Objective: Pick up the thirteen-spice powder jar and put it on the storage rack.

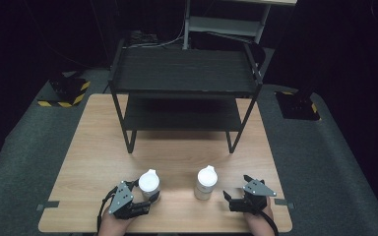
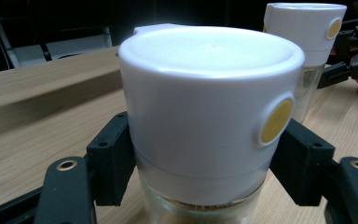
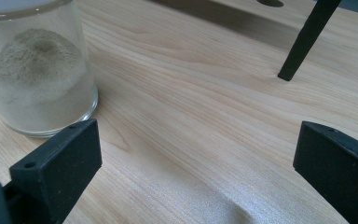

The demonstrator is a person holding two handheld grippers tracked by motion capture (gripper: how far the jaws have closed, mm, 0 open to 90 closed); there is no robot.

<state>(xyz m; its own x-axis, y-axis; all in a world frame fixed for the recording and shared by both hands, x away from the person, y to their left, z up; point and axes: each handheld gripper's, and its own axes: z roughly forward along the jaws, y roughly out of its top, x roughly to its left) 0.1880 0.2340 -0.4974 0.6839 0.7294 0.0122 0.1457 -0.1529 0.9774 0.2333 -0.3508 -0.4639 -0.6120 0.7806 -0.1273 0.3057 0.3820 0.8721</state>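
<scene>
Left jar [image 1: 149, 185], lower left of centre in the high view, white cap over clear glass, upright on the table [image 1: 177, 147]. Clamped by the left gripper [image 1: 145, 202]: in the left gripper view, both black pads pressed against the jar [image 2: 205, 121] at the seam where cap meets glass, one pad each side. No earlier slack to see; grip looks square and low on the cap.

For the lift, by judgement: straight up first, no tilt, since the pads sit partly on the cap and a twist could slip it against the glass. Steady pressure, slow rise, then forward toward the black rack [image 1: 184, 93] in the upper middle of the frame, if that is the goal.

Contents: a pale tan band of powder just visible at the bottom edge of the left gripper view, below the cap; fill level hard to judge there.

Right jar [image 1: 206, 183], just right of centre, same white cap with a yellow dot. In the right gripper view, upper left, its glass [image 3: 37, 74] about half full of fine beige powder, heaped unevenly.

Right gripper [image 1: 237, 200], lower right, jaws wide apart, nothing between them, jar just beside the left-hand pad but apart from it.
</scene>
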